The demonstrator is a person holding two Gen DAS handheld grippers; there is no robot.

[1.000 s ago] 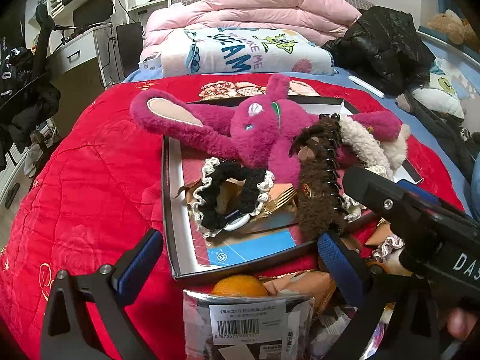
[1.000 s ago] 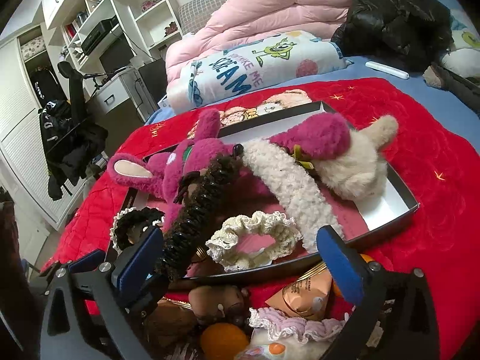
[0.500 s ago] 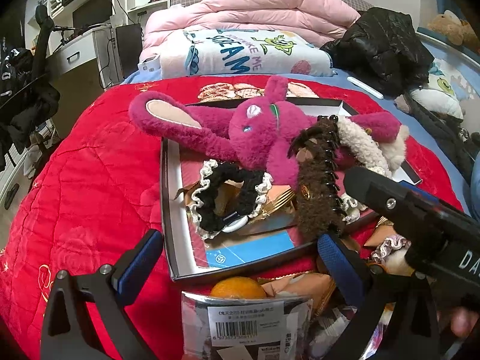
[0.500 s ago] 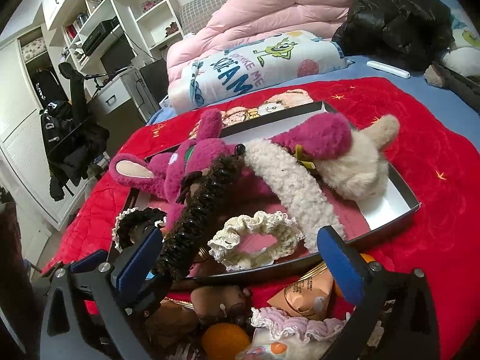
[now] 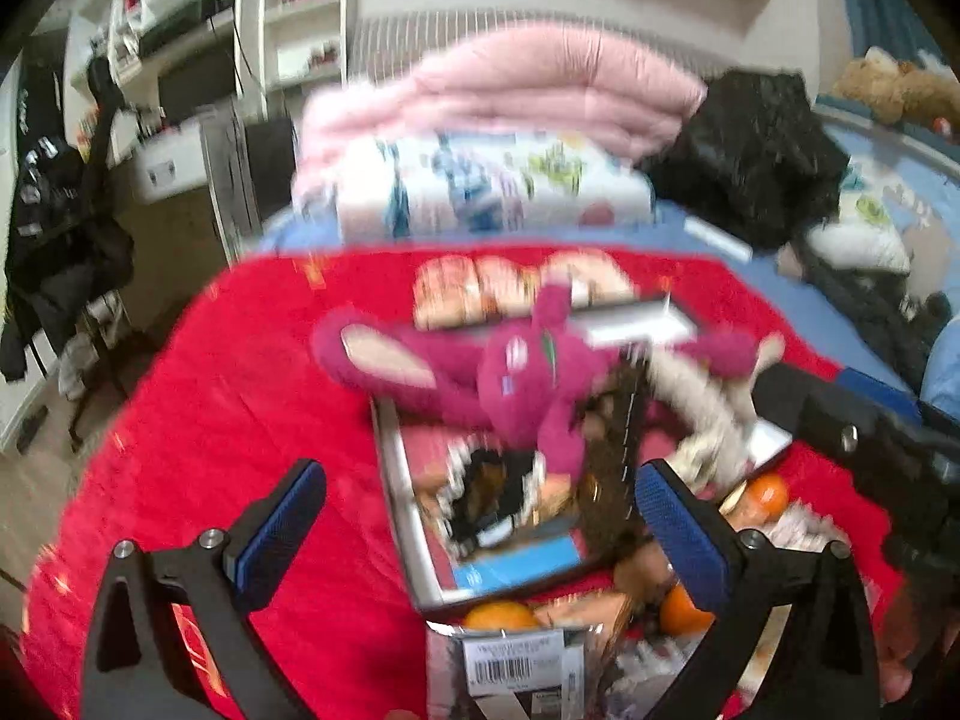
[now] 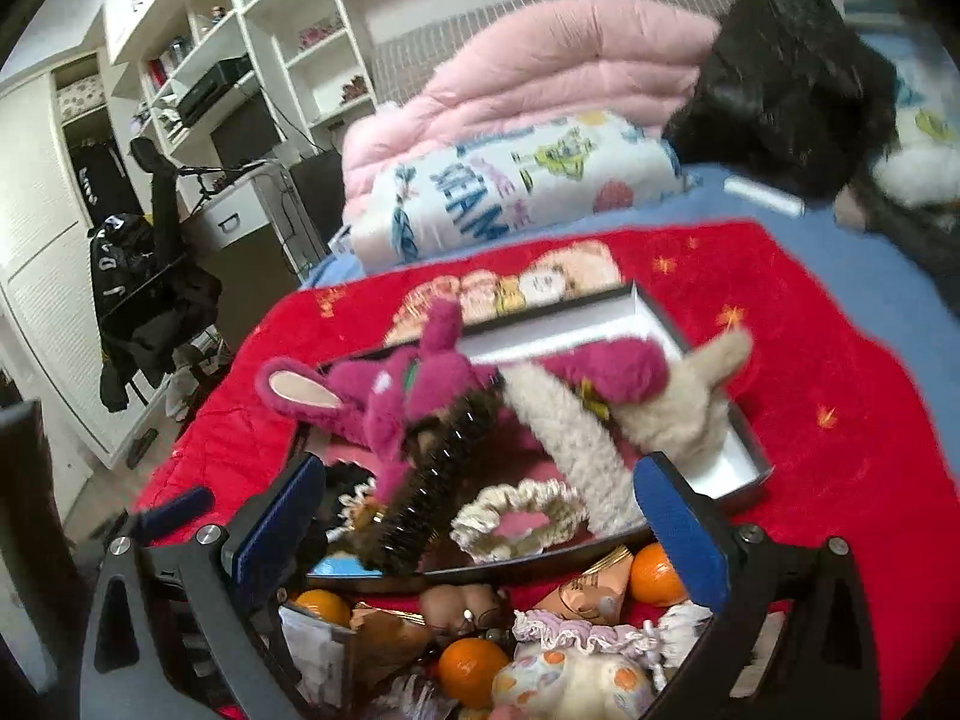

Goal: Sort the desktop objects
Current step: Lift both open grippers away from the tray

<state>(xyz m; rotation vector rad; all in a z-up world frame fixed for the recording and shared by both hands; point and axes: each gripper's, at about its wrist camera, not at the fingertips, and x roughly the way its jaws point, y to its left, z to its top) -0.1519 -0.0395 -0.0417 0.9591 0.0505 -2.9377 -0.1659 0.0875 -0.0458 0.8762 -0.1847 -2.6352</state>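
Note:
A shallow box tray (image 5: 396, 480) (image 6: 738, 444) lies on the red blanket. It holds a magenta plush rabbit (image 5: 522, 372) (image 6: 414, 390), a brown claw hair clip (image 5: 612, 468) (image 6: 432, 492), a black lace scrunchie (image 5: 486, 492), a cream scrunchie (image 6: 516, 516) and a cream fuzzy headband (image 6: 570, 438). In front of the tray lie oranges (image 6: 471, 666) (image 5: 501, 615), a barcoded packet (image 5: 510, 666) and snack wrappers (image 6: 594, 588). My left gripper (image 5: 480, 528) is open and empty above the tray's near edge. My right gripper (image 6: 480, 522) is open and empty, raised above the pile.
The red blanket (image 5: 210, 420) covers the bed. Behind it lie a printed pillow (image 6: 510, 192), a pink duvet (image 5: 510, 84) and a black jacket (image 6: 792, 78). A desk and shelves (image 6: 240, 120) stand at the left. The right gripper's body (image 5: 870, 438) shows in the left view.
Both grippers have lifted and pulled back from the tray, so the objects look smaller and lower. The left view is now motion-blurred. Both stay open and empty.

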